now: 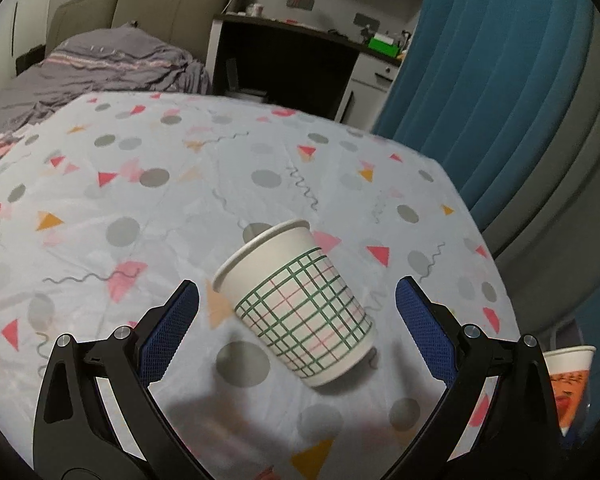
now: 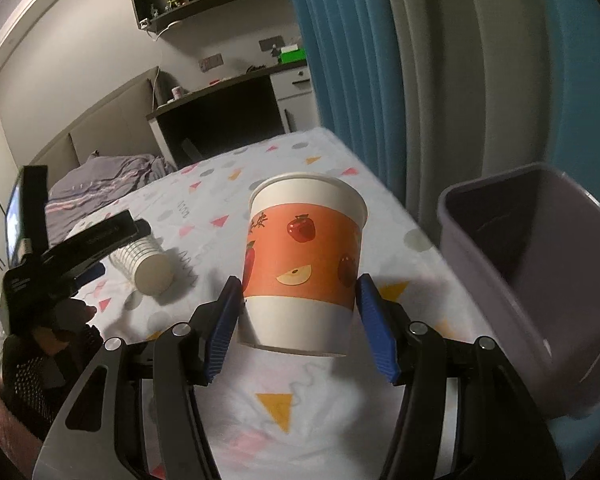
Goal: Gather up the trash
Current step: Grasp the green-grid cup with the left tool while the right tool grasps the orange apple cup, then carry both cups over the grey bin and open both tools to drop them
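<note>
Right gripper (image 2: 299, 326) jaws clenched on apple-print cup (image 2: 302, 264); we keep it upright toward the purple bin (image 2: 540, 280). Left gripper (image 1: 297, 330) jaws released around the tipped plaid cup (image 1: 300, 304): we close mid-body, gently.

Dark red Chinese characters are printed at the left end of the orange band on the apple-patterned paper cup (image 2: 306, 260) in the right wrist view, but they are cut off by the cup's curve and cannot be read with certainty. Faint lettering is seen along the black body of the left gripper (image 2: 96, 236) in the same view, too blurred to be made out. No other text, number or brand can be read.
</note>
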### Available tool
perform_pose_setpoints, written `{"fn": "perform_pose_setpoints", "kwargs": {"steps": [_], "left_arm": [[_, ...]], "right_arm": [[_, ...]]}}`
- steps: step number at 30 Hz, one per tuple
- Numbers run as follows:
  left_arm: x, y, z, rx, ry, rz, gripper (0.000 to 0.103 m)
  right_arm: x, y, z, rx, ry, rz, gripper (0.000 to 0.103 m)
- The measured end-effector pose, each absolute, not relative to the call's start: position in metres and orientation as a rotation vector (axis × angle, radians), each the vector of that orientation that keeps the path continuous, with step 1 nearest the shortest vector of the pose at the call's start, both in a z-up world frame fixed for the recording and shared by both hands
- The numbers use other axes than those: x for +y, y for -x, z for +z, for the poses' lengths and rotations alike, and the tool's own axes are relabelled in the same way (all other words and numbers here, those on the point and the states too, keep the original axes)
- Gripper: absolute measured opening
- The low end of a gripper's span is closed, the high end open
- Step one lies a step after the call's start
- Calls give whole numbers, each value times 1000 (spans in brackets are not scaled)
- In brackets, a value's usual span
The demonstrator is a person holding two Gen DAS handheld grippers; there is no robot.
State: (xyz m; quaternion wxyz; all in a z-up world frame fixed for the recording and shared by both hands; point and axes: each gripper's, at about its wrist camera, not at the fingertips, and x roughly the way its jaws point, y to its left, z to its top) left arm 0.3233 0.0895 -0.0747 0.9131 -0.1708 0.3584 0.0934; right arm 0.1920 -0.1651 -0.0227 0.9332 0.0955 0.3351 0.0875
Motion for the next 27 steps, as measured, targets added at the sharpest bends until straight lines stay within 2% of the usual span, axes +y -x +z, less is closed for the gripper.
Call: {"fn": "perform_pose_setpoints", "kwargs": {"steps": [5,16,27], "left_arm": [[90,-332,-86,777,350,188,93],[83,-328,-91,778,338,90,65],[73,-287,-75,723,307,10,61]], "right_arm": [[-169,-195,-26,684,-209,178,58],[-166,-195,-27,686,-199,181,58],[-170,-182,-16,666,-199,194,58]]}}
